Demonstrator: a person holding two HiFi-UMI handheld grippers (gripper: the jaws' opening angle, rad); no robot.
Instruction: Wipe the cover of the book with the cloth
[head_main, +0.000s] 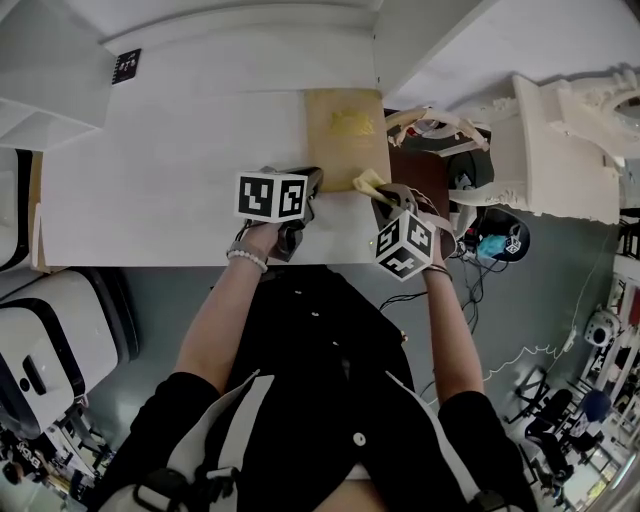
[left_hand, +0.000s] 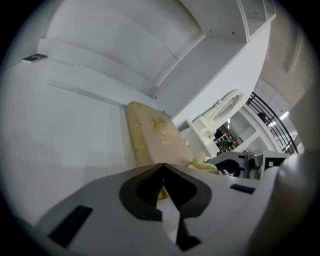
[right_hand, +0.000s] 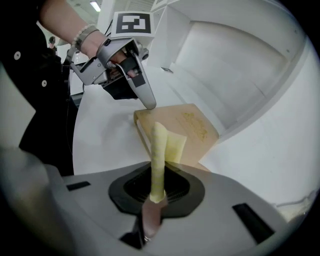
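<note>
Closest to us, the person's black top (head_main: 300, 380) fills the bottom of the head view, and just beyond it stretches the white table (head_main: 170, 180). At the table's right end lies the tan book (head_main: 345, 130), flat, with its gold emblem (head_main: 352, 122) facing up. The cover is bare and ready for wiping.

The left gripper (left_hand: 163, 165) is clenched, jaws tip to tip with nothing visibly pinched between them, and its nose sits at the book's near corner on the spine side. From the right gripper view that tip comes down right at the corner. Whether it actually presses on the cover I can't say for certain. The placing reads as a hold-down, though, so the book won't skate across the smooth table once the rubbing starts.

Over to the right gripper (right_hand: 156, 192): its jaws are grasping the pale yellow cloth (right_hand: 159, 145), pinched at one end. A folded strip stands out ahead of the jaws, with its free end over the near edge of the cover. That loose fabric out front makes sense, because the cloth, not the hard tips, is what should meet the book.

My read is that the set-up is in place and the wipe itself has not yet begun. The next move calls for lowering the cloth flat onto the cover and sweeping it toward the emblem while the other gripper steadies the corner.
</note>
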